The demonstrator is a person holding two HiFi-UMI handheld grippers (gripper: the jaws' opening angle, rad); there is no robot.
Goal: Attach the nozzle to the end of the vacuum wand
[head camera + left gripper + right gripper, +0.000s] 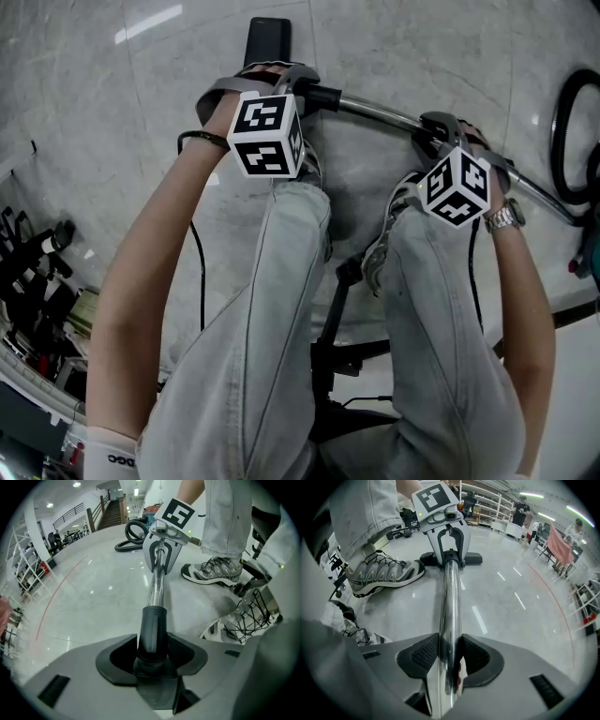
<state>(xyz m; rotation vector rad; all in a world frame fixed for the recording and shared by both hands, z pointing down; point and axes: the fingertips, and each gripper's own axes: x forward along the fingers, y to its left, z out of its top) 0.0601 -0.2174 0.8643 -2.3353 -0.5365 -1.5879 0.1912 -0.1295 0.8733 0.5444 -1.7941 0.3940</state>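
Observation:
A chrome vacuum wand [384, 111] lies low across the floor in front of the person's shoes. Its left end runs into the black neck [152, 627] of a flat black floor nozzle [267, 37]. My left gripper [281, 82] points steeply down, and its dark pads close on that black neck in the left gripper view, at my left gripper [152, 651]. My right gripper [441, 127] clamps the chrome wand [450, 606] further right, the tube pinched between the textured pads of my right gripper [449, 656]. Beyond the left gripper's marker cube, the right gripper view shows the nozzle [472, 558].
A coiled black hose [572, 122] lies at the right, near the vacuum body. Both grey shoes [213, 571] stand close behind the wand. A black stand with cables [333, 356] sits between the legs. Racks with clutter [33, 300] line the left. People stand by far shelves [520, 508].

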